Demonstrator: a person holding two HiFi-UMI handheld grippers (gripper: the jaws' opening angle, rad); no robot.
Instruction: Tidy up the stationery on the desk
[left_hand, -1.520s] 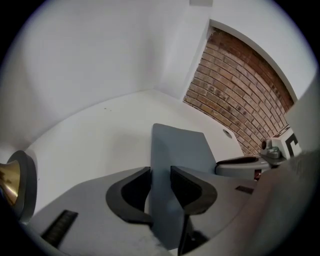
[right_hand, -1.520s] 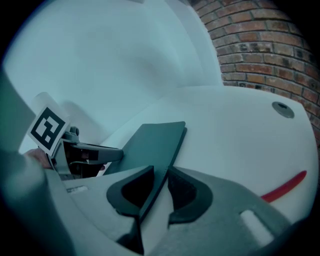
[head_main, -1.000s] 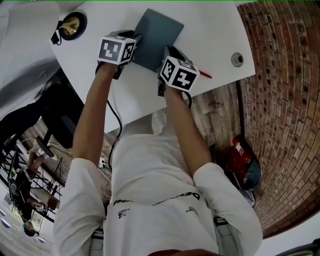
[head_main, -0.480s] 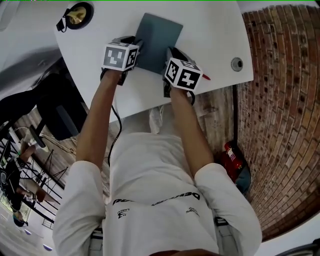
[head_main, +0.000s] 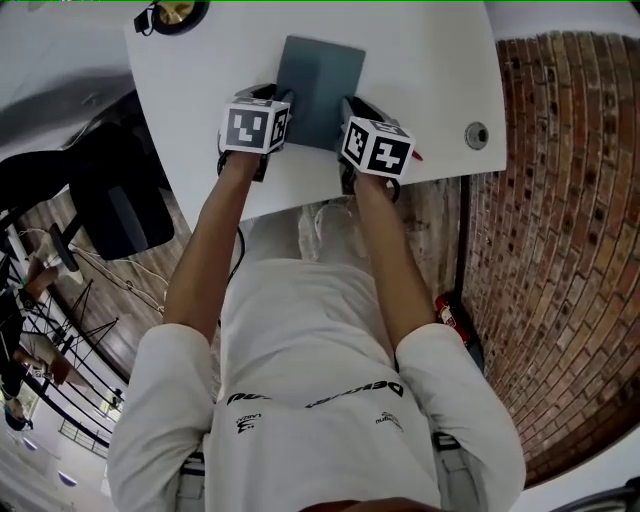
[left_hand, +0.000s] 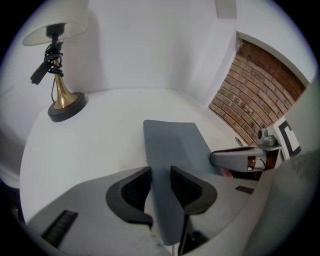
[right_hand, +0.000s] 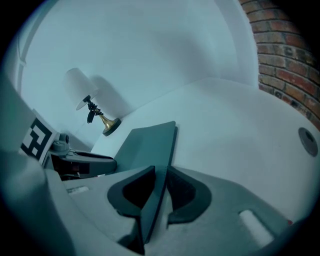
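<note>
- No cover lettering shows on the grey notebook; the shirt print is too small to read.
- The left gripper has its fingers clamped on the notebook's near left edge.
- The right gripper has just been closing its fingers, which now pinch the near right edge.
- The notebook's long axis runs away from both fingers, across the white worktop.
- A brass-based lamp stands well beyond the left fingers.
- A red pen lies just beside the right gripper, with a round grommet further right.
</note>
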